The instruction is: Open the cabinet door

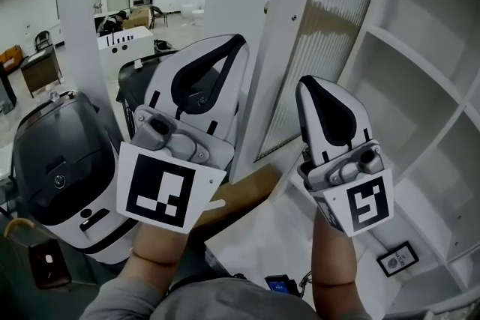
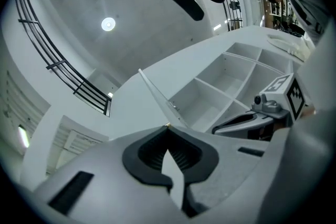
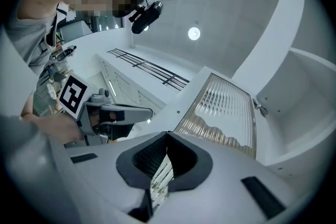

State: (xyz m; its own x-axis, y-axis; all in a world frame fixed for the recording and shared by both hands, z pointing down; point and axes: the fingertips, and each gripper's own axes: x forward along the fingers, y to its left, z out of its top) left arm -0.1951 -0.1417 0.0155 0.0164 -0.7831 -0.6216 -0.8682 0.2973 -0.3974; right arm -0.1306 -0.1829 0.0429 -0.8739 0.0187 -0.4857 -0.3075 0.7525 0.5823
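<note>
The cabinet door (image 1: 330, 34), a white frame with a ribbed glass panel, stands swung open from the white shelved cabinet (image 1: 420, 49). My left gripper (image 1: 237, 40) is raised in front of the door's white frame, its jaws closed tip to tip with nothing between them. My right gripper (image 1: 306, 80) is held up just right of the glass panel, also shut and empty. The left gripper view looks past the left gripper (image 2: 168, 126) at the door's thin edge (image 2: 157, 98) and the open shelves (image 2: 220, 86). In the right gripper view the right gripper (image 3: 167, 134) points at the ribbed door (image 3: 220, 113).
A black and white machine (image 1: 60, 161) stands low at the left, behind a white column (image 1: 79, 19). A brown board (image 1: 244, 195) lies below the door. On the bottom shelf sits a small framed card (image 1: 397, 258). A small device (image 1: 281, 285) lies near the front edge.
</note>
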